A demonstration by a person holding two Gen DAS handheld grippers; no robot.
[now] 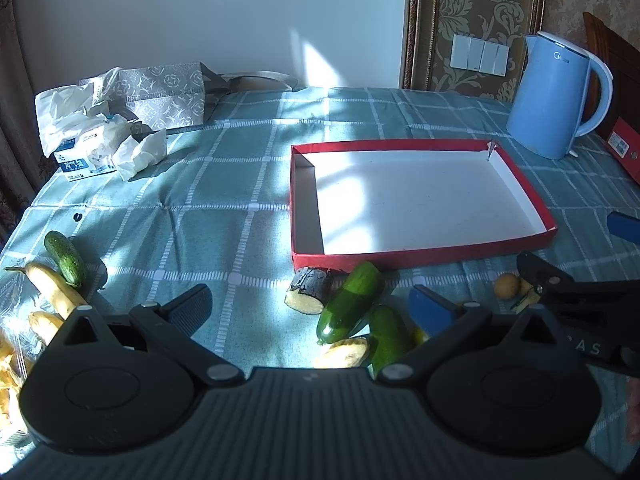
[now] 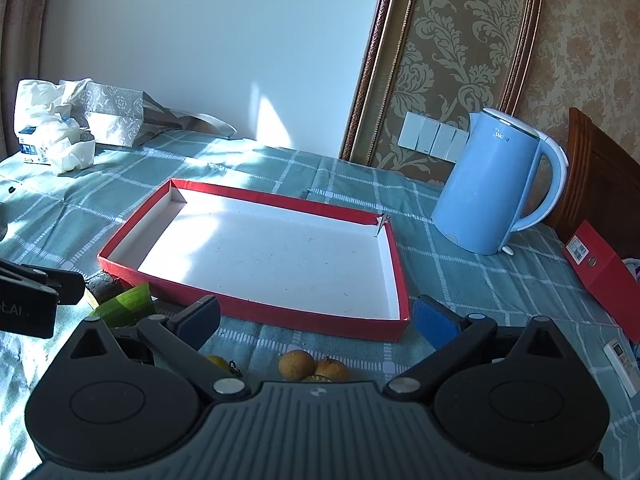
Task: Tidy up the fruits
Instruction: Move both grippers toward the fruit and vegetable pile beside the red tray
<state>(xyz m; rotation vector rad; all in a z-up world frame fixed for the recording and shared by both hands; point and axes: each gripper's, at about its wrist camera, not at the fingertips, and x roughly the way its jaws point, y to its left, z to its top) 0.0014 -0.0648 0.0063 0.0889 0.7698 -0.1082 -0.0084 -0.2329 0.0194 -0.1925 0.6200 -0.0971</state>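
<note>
An empty red tray [image 1: 400, 258] with a white floor lies mid-table. Just before its front left corner lie two green cucumbers [image 1: 352, 306], a dark cut stalk piece [image 1: 310, 294] and a yellow banana piece [image 1: 346, 352]. My left gripper [image 1: 312, 312] hangs open right over this pile. Another cucumber [image 1: 64, 258] and bananas [image 1: 52, 290] lie far left. My right gripper [image 2: 316, 320] is open in front of the tray [image 2: 280, 314], above several small round brown fruits [image 2: 297, 364]. The cucumber [image 2: 128, 304] shows at its left.
A blue kettle [image 2: 492, 192] stands right of the tray, with a red box [image 2: 600, 276] and a white remote [image 2: 622, 364] further right. Tissue packs and a patterned bag [image 1: 160, 96] sit at the back left. A checked cloth covers the table.
</note>
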